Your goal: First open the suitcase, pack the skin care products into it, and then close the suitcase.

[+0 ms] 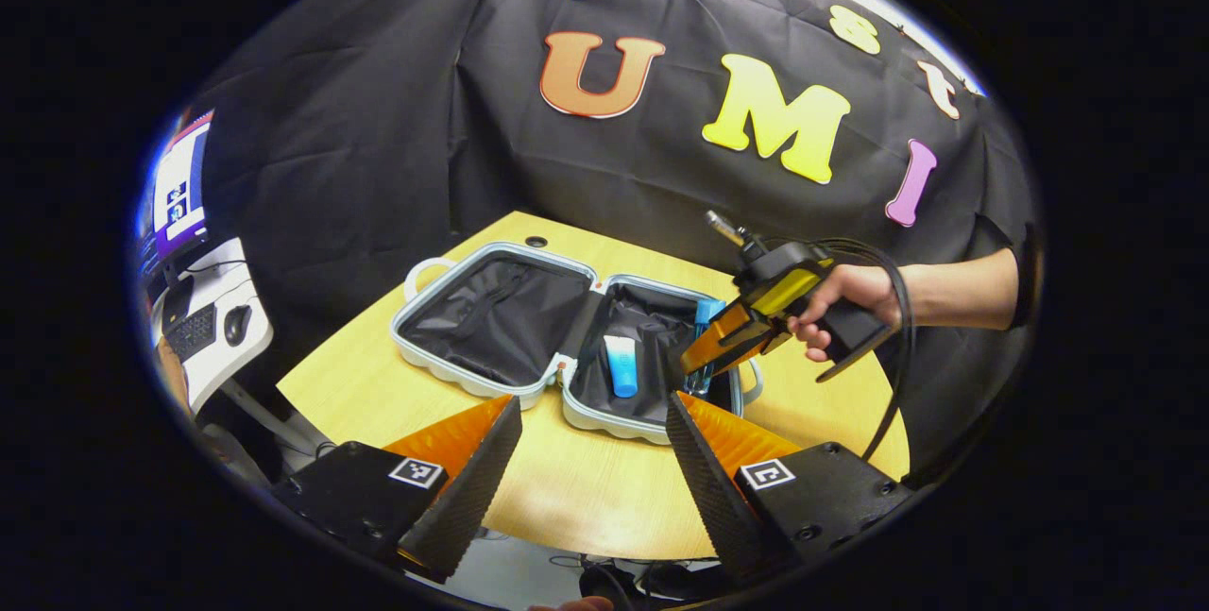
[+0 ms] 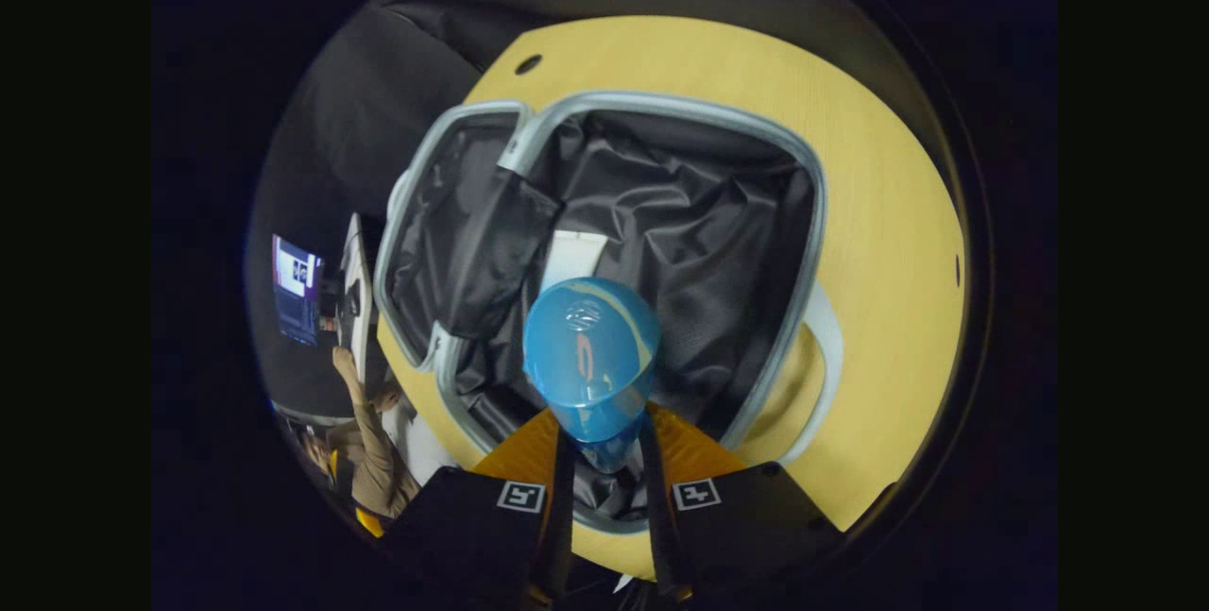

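A: In the left gripper view, how far along does the task stand?

B: The suitcase (image 1: 567,347) lies open flat on the table (image 1: 604,479), both halves showing their dark lining; so the opening is done; a small blue-and-white tube (image 1: 620,365) already lies in the right-hand half; the closing is still to come.

A: And the claws there?

B: The left claw (image 1: 593,460) hangs spread wide over the table's near edge, holding nothing, just short of the suitcase; the right claw (image 1: 704,356), held by a hand (image 1: 845,309), reaches down over the right-hand half with a blue bottle (image 1: 706,323) between its fingers.

A: The right gripper view?

B: It looks down into that same half; the right claw (image 2: 604,446) is closed around the blue bottle (image 2: 590,356), both fingers pressing its lower part, the bottle standing up along the fingers; the white end of the tube (image 2: 573,259) shows just beyond it on the lining; the suitcase (image 2: 803,214) rim runs round both.

A: What is left, then?

B: Likely setting the bottle down beside the tube, then shutting the lid; whether more products wait elsewhere cannot be told.
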A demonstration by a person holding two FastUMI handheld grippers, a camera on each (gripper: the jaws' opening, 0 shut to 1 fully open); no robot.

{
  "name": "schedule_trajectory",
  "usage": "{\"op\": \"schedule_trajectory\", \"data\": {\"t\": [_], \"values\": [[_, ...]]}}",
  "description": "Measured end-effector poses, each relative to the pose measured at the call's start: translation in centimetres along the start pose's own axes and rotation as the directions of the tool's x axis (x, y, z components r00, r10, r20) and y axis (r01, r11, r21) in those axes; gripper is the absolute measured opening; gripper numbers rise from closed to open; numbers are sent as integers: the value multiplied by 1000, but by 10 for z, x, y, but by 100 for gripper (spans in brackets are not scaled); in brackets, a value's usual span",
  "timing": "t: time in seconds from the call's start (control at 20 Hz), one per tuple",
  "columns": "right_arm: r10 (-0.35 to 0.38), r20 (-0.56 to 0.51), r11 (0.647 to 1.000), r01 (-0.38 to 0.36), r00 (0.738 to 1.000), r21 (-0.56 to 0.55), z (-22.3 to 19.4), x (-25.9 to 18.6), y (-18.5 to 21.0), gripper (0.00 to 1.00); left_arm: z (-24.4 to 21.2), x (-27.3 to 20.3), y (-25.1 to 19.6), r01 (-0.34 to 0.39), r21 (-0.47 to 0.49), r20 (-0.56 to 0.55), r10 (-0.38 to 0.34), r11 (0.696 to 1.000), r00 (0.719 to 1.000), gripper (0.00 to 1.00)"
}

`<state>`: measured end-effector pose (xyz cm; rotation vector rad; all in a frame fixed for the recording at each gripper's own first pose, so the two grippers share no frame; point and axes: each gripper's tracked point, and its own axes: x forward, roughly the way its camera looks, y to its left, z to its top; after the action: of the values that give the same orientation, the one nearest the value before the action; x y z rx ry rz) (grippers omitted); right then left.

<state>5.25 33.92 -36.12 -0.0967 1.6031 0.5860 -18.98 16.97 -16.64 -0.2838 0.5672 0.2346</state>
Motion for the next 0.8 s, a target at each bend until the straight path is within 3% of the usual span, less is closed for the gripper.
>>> {"op": "schedule_trajectory", "data": {"t": [0.15,0.55,0.8], "values": [[-54,-35,997,56,998,57,7,20,-13,33,3,-10,-4,12,-4,35,-12,1000,999,98],[-70,-60,963,83,996,256,18,40,-20,32,4,-15,10,0,-43,36,1,999,999,100],[-121,-59,951,132,991,280,19,44,-27,32,2,-15,3,37,-53,38,-35,998,999,98]]}}
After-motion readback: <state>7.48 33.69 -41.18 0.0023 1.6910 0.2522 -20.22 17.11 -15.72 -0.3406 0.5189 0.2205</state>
